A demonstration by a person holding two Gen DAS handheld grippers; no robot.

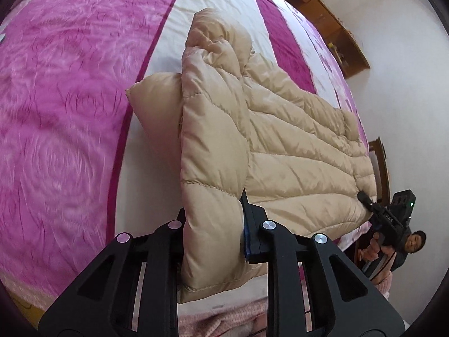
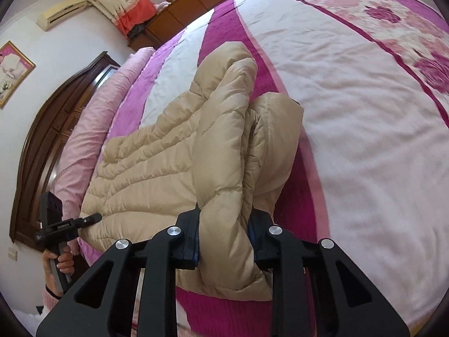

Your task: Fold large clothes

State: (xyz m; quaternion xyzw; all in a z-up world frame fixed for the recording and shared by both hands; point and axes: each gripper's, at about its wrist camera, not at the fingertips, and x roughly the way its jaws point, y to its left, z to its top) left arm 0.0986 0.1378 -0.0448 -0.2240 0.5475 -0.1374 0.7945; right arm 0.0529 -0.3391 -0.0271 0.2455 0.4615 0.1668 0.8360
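A beige quilted puffer jacket [image 1: 294, 146] lies partly folded on a magenta and white bed cover [image 1: 70, 112]. My left gripper [image 1: 213, 224] is shut on a thick fold of its near edge, fabric bulging between the pads. In the right wrist view the jacket [image 2: 157, 163] is bunched up and my right gripper [image 2: 224, 233] is shut on another padded fold. Each view shows the other gripper at the jacket's far corner: the right one [image 1: 367, 200] in a hand, the left one [image 2: 95, 217] in a hand too.
A pink knitted blanket [image 2: 92, 129] lies along the bed's edge beside a dark wooden headboard [image 2: 56, 129]. A wooden cabinet [image 1: 322, 14] runs along the far wall. The bed cover [image 2: 364, 140] stretches wide to the right of the jacket.
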